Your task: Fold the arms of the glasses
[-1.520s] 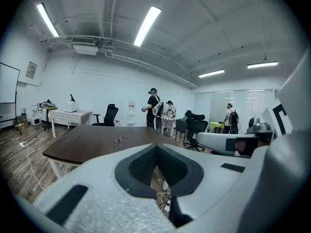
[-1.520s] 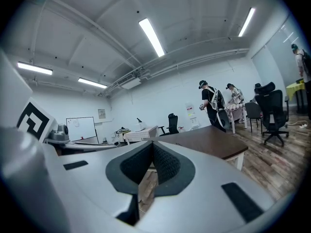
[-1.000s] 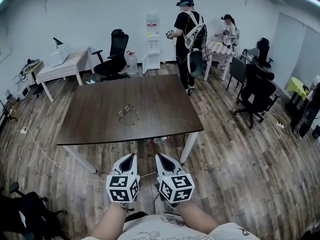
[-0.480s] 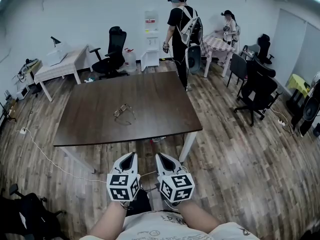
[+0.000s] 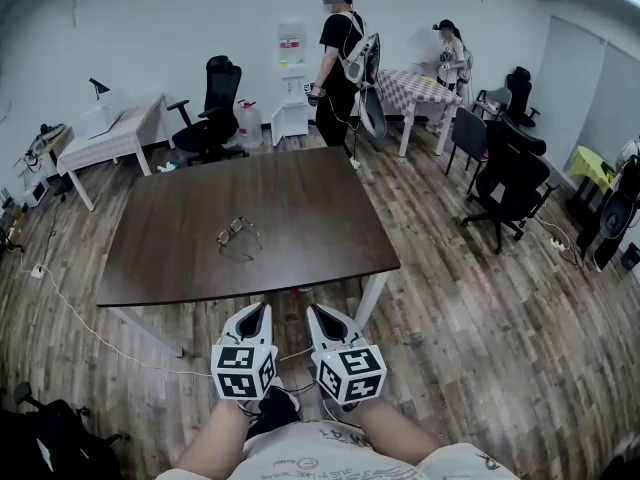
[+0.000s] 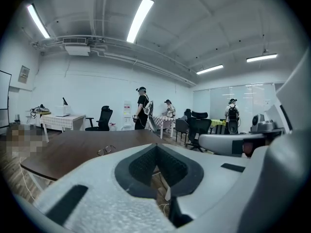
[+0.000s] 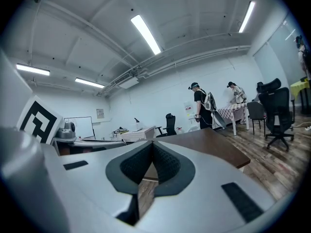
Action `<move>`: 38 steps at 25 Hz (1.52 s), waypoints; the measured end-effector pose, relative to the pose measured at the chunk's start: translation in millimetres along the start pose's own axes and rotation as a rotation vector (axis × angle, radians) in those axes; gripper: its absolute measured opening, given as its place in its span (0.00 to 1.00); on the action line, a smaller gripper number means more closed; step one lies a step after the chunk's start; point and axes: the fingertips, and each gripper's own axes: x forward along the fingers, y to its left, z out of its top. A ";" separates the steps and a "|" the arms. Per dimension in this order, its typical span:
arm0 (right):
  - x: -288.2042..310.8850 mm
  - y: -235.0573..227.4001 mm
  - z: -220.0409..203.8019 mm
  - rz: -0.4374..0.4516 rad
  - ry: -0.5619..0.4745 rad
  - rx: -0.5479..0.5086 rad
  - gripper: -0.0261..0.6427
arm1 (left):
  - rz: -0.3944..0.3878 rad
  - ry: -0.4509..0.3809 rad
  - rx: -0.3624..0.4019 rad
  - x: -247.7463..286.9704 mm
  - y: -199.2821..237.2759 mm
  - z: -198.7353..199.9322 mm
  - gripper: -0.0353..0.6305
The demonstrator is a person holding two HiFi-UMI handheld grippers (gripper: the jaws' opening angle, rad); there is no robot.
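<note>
The left tongs [image 5: 262, 309] hang low in front of the person, short of the near edge of the worktop [image 5: 330, 203] and over the wooden floor [image 5: 470, 308]. In the left gripper view their dark pads meet at the tip with nothing between them, so they are closed and empty.

The glasses [image 5: 236, 232] lie flat on the worktop, left of its middle and about halfway between the near and far edges, well apart from both tongs. Nothing else rests on the worktop. From the head view the arms seem to stand out from the frame rather than lie folded across it, though the glasses are small there and the hinges cannot be made out. The left gripper view shows them low on the dark surface, ahead and to the left of that tool's tip.

The right tongs [image 5: 313, 309] sit just beside the left pair, also below the near edge. The right gripper view shows their pads pressed together on nothing, with the right-hand part of the worktop beyond them.

The task looks barely begun: neither arm is folded and no tool touches the glasses. What is left is the approach over the near edge, opening the tongs, steadying the frame, and folding each arm in turn.
</note>
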 end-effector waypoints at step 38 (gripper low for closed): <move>316.1 -20.8 23.8 0.015 0.089 -0.023 0.06 | 0.027 0.074 -0.069 206.4 233.6 40.9 0.07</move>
